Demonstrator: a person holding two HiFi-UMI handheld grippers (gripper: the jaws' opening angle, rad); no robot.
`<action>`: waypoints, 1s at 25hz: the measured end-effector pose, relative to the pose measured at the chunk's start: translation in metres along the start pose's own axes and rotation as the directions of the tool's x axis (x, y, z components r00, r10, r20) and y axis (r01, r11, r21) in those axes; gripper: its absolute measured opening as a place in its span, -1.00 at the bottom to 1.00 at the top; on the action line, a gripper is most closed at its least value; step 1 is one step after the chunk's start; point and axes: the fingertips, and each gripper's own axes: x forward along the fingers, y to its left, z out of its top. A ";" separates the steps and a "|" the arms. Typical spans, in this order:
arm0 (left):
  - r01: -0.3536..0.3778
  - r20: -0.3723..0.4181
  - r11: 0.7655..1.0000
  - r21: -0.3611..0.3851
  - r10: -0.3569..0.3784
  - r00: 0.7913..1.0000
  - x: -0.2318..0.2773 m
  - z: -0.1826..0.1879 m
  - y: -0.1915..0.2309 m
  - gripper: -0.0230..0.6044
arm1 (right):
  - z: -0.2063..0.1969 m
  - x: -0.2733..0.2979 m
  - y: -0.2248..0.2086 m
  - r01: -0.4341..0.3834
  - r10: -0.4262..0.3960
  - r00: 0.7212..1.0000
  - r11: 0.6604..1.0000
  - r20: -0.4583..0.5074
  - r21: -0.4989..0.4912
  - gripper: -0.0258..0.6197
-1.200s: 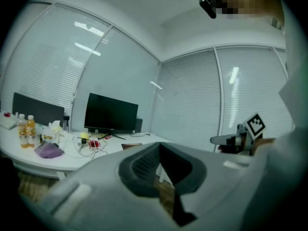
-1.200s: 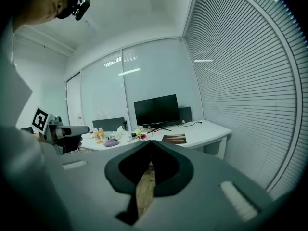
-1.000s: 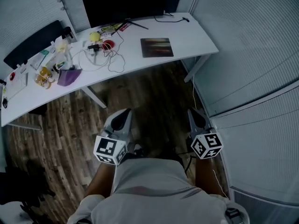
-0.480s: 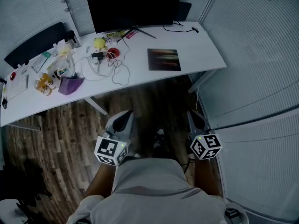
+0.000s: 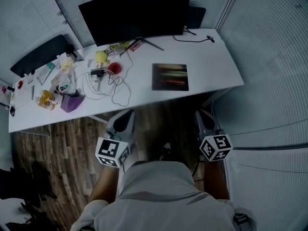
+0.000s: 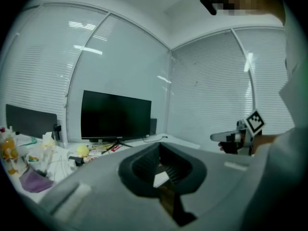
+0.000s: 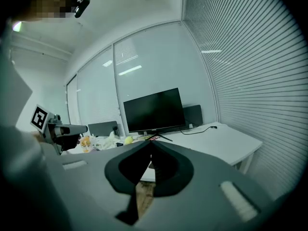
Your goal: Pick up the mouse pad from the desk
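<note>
Desk (image 5: 211, 61) — mouse pad (image 5: 170, 76) flat | wood floor (image 5: 62, 153) | left tool (image 5: 126, 115), right tool (image 5: 200, 115) — both closed, empty

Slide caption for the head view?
Person faces white desk, left gripper and right gripper shut and empty; mouse pad lies flat before the monitor.

Bare counter (image 5: 211, 66) right of the mouse pad (image 5: 170, 76) and along its near edge, monitor (image 5: 134, 16) blocking the far side, tangled cables (image 5: 113, 85) just left, clutter (image 5: 57, 88) crowding the left end, blinds wall (image 5: 269, 57) close at right
</note>
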 end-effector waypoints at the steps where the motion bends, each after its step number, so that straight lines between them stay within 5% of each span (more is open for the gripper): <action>1: -0.009 -0.001 1.000 -0.003 0.009 1.000 0.014 0.003 -0.002 -0.93 | 0.002 0.006 -0.016 -0.001 0.001 1.000 1.000 -0.006 0.010 -0.90; 13: -0.029 -0.083 0.999 -0.016 0.028 0.996 0.133 0.006 -0.007 -0.93 | 0.015 0.058 -0.127 0.028 -0.025 0.999 0.996 -0.042 0.082 -0.90; 25: 0.010 -0.169 0.996 -0.088 -0.024 0.985 0.256 -0.020 0.082 -0.80 | 0.011 0.183 -0.159 0.062 -0.052 0.973 0.997 -0.224 0.039 -0.90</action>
